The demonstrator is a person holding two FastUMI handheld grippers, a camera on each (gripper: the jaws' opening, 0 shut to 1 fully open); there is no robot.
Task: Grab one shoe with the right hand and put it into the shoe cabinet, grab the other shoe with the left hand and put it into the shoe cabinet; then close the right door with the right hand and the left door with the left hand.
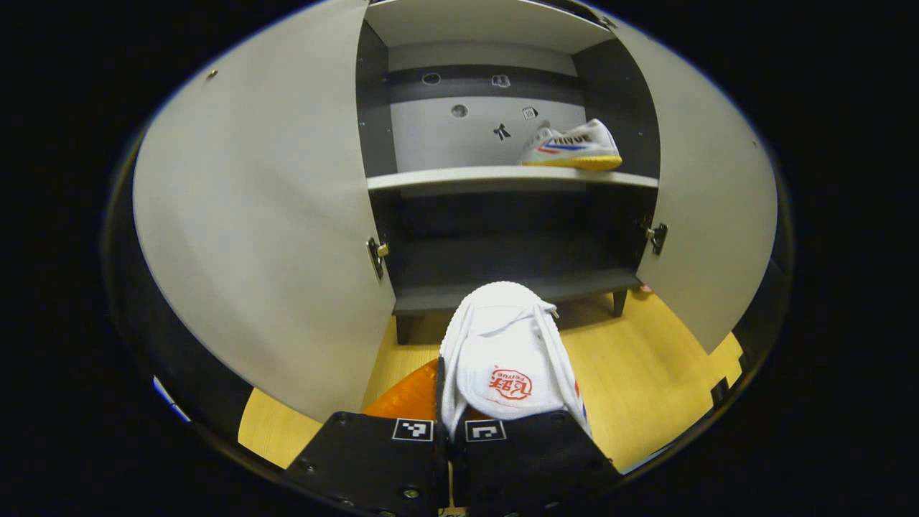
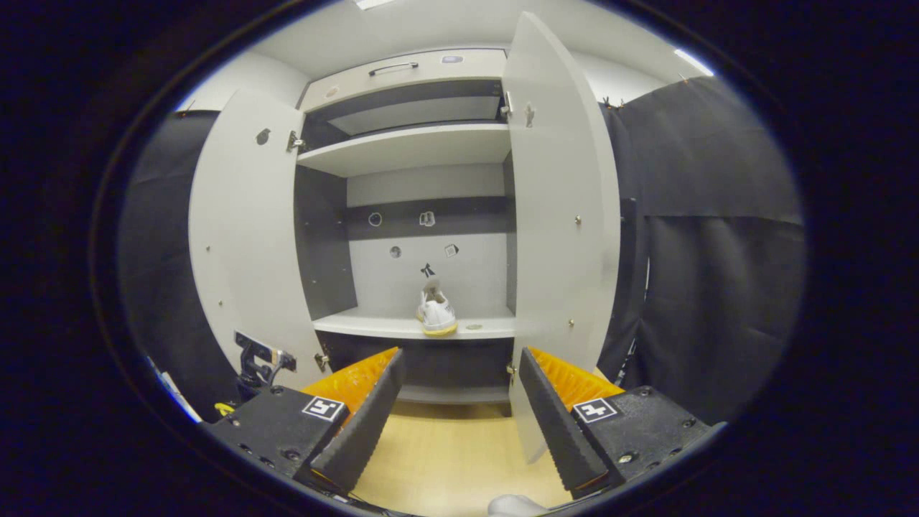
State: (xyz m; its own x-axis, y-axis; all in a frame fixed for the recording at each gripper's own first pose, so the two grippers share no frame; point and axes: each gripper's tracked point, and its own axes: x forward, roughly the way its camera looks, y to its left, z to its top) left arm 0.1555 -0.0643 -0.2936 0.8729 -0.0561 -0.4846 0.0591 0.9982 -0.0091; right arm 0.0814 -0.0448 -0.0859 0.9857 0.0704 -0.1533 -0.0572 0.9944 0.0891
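In front of the open shoe cabinet, my left gripper has its jaws clamped on the second shoe — the first shoe already sits on the middle shelf. Right gripper is wide open, holding nothing. Worry: that thin grip slipping, or clipping the left door going in.
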